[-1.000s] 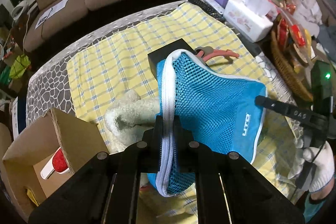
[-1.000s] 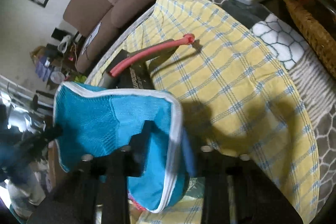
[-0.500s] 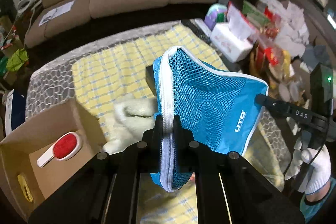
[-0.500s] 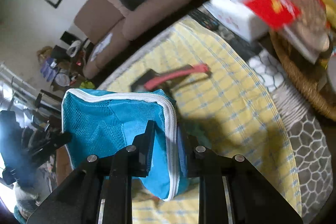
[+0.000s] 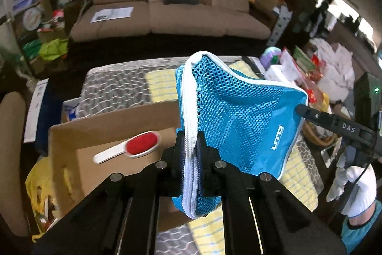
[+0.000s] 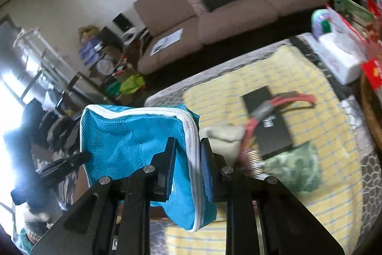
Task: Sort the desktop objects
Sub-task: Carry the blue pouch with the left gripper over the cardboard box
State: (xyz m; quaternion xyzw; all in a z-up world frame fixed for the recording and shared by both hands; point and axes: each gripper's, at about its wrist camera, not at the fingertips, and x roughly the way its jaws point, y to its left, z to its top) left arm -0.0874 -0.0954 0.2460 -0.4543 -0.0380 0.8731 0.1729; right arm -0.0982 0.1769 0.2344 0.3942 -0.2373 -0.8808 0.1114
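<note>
A blue mesh pouch (image 5: 238, 116) with a white zipper hangs in the air, held at both ends. My left gripper (image 5: 189, 149) is shut on its zipper edge. My right gripper (image 6: 187, 154) is shut on the opposite end of the pouch (image 6: 124, 135); its finger also shows in the left wrist view (image 5: 329, 121). Below the pouch is an open cardboard box (image 5: 114, 126) holding a red and white lint brush (image 5: 133, 147).
On the yellow checked cloth (image 6: 310, 92) lie a black box (image 6: 269, 121), a red-handled tool (image 6: 286, 99), a cream plush (image 6: 222, 135) and a green cloth (image 6: 291, 166). A white tissue box (image 6: 339, 59) and snack packets stand at the table's right. A brown sofa (image 5: 167, 4) is behind.
Both grippers have lifted the pouch and carried it left, away from the cloth and over the cardboard box. Both grips stay shut.
</note>
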